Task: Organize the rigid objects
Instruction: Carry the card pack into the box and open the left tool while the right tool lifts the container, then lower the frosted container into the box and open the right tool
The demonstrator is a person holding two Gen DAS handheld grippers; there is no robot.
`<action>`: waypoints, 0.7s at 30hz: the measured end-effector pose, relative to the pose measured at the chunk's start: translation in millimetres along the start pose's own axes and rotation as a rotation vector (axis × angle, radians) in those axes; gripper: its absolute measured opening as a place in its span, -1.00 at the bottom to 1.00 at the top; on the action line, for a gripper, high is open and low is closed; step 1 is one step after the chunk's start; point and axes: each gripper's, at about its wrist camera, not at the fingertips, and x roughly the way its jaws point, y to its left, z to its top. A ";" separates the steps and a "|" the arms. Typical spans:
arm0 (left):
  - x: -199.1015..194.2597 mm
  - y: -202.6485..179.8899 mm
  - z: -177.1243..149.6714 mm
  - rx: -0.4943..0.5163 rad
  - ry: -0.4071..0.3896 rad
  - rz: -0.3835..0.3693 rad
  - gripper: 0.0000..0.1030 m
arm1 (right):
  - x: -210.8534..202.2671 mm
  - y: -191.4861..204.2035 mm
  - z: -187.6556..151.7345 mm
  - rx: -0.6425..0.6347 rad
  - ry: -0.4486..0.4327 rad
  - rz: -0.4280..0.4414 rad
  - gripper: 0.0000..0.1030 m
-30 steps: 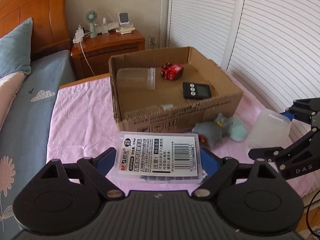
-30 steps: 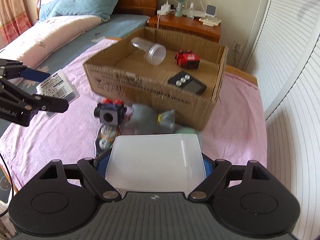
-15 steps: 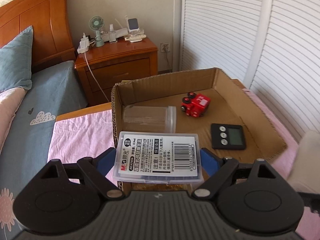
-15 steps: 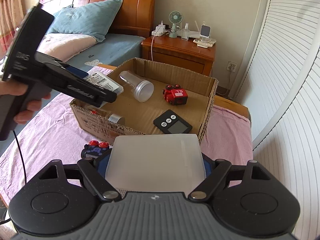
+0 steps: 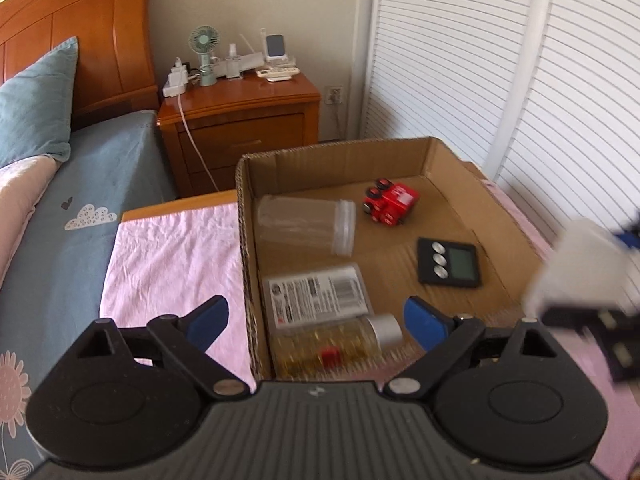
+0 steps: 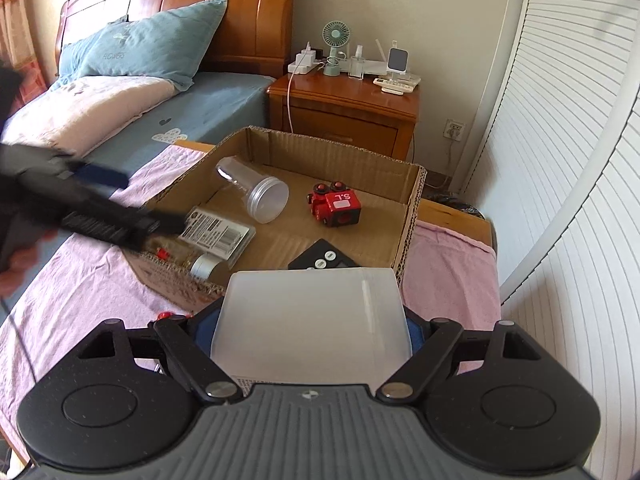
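Note:
A cardboard box point(image 5: 248, 216) point(image 6: 412, 208) sits on a pink cloth. Inside it lie a clear jar point(image 5: 306, 225) point(image 6: 256, 190), a red toy point(image 5: 390, 204) point(image 6: 338, 208), a black timer point(image 5: 448, 262) point(image 6: 324, 260), a small bottle point(image 5: 340, 342) point(image 6: 196, 264) and a flat labelled case point(image 5: 316, 295) point(image 6: 214, 234). My left gripper point(image 5: 316, 320) is open and empty above the box's near left corner; it also shows blurred in the right wrist view point(image 6: 132, 204). My right gripper point(image 6: 310, 326) is shut on a translucent white container point(image 6: 312, 324) point(image 5: 580, 268) by the box's near right side.
A wooden nightstand point(image 5: 240, 120) point(image 6: 344, 108) with a small fan and chargers stands behind the box. The bed with pillows point(image 6: 136, 48) lies to the left. White louvred doors point(image 5: 520, 80) run along the right. A red-knobbed toy point(image 6: 166, 315) peeks out on the cloth.
My left gripper moved over the box, opened and let go of the labelled case, which now lies in the box. My right gripper carried the white container closer to the box.

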 end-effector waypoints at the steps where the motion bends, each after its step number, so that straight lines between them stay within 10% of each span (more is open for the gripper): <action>1: -7.7 -1.5 -5.5 0.010 0.008 -0.012 0.84 | 2.2 -1.8 3.9 0.009 0.000 -0.003 0.68; 21: -80.4 8.7 -77.9 0.023 -0.013 -0.038 0.84 | 67.5 19.9 39.7 0.115 0.087 -0.048 0.68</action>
